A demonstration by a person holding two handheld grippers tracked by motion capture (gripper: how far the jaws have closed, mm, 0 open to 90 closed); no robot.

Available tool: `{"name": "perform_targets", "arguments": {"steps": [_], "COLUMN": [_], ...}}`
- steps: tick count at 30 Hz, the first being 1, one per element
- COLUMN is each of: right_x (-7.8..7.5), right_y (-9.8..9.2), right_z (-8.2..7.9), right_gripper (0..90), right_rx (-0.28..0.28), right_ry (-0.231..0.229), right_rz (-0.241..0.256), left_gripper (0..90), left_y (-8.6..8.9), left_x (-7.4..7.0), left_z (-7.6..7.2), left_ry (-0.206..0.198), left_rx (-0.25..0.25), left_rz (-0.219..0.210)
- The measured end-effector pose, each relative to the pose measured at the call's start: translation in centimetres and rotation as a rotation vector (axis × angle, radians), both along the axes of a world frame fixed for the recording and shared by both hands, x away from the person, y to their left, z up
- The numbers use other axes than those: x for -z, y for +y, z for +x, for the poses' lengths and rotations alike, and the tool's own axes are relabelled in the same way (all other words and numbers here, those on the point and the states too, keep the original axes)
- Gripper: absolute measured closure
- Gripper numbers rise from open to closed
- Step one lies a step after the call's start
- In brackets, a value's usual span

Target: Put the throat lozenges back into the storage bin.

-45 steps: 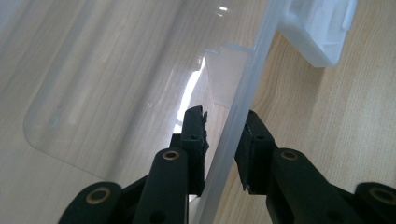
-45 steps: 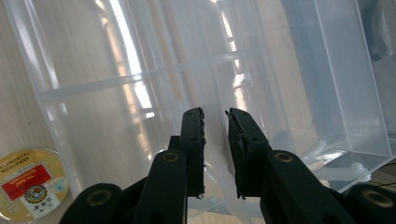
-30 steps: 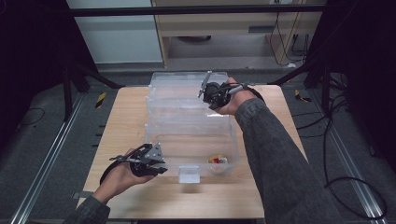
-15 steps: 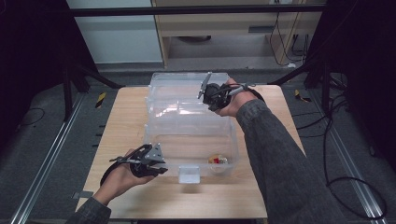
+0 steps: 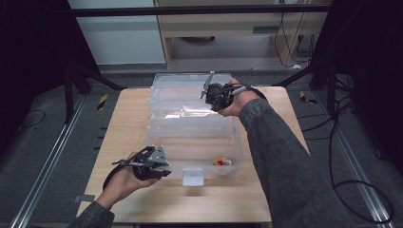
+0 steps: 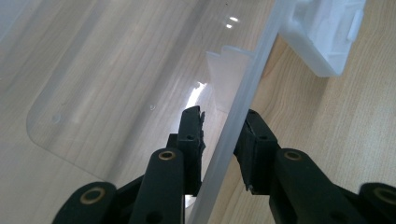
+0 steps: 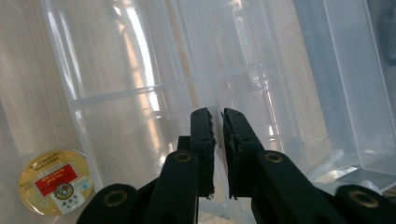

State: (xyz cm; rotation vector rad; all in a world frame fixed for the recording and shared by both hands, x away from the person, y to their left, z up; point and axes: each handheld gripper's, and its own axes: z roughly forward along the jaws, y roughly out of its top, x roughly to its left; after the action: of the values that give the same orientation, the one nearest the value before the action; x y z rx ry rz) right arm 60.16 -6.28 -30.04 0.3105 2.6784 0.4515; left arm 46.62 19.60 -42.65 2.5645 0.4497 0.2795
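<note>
L gripper jaws straddled clear bin front rim | R gripper jaws pinched lid edge | light, slick, flexy (grip rims)

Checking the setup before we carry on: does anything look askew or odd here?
Nothing looks spilled or damaged. The clear box sits square on the table, the left gripper straddles its front rim, and the right gripper pinches the raised lid.
</note>
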Motion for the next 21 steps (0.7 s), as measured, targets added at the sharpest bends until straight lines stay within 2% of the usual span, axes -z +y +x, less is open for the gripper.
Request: {"name": "perform_targets", "arguments": {"steps": [21], "right_x": [-0.6], "right_y": [0.0], "right_z": [-2.3], "right_gripper": [85.3], "right_rx": [-0.033], "right_ry": [-0.011], "right_rz": [0.010], "left_gripper": [71.0], "left_y": [0.0], "left_x": [0.1], "left_z": [-0.1], "left_ry": [0.002], "left_rx": [-0.013], "left_rz": [-0.006]}}
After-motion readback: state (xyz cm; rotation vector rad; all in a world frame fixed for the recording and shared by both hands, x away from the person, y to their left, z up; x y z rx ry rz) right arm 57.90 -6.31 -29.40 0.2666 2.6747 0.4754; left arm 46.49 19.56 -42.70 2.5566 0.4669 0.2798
